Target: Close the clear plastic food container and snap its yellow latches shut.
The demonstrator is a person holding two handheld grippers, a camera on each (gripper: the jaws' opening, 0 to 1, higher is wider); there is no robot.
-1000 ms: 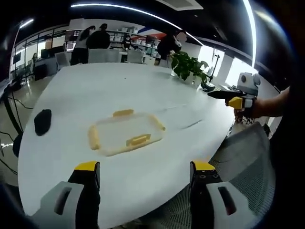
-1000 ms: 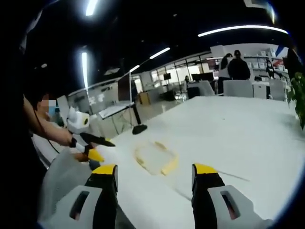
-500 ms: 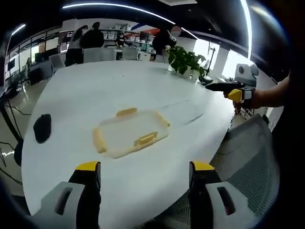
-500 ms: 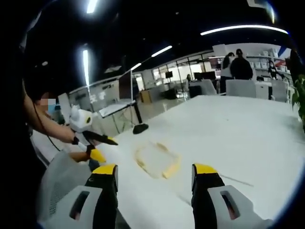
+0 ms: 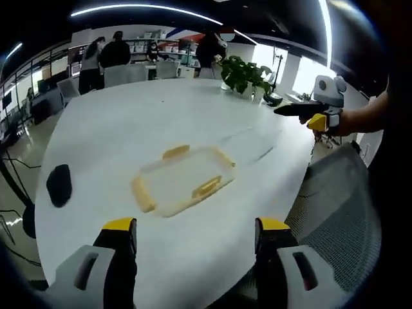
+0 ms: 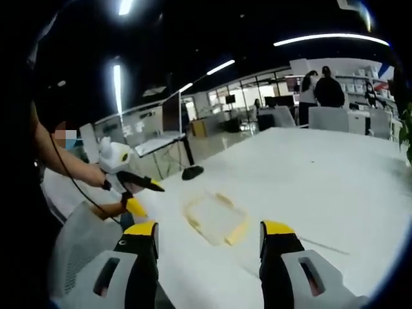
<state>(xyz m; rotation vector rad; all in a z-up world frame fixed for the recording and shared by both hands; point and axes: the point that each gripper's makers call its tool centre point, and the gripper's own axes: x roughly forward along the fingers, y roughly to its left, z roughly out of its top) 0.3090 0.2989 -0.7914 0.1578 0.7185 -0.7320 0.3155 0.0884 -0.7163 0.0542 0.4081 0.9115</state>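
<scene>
Clear plastic container (image 5: pixel 182 185) is observed flat on the white tabletop (image 5: pixel 129 129), ahead of the left gripper (image 5: pixel 192 233); right gripper (image 6: pixel 207 237) judged farther. Both jaws spread, empty.

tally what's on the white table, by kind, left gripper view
Clear plastic container: 1
Yellow latches on it: 4
Black object near the table's edge: 1
Potted plant at the far end: 1
Total: 7
</scene>
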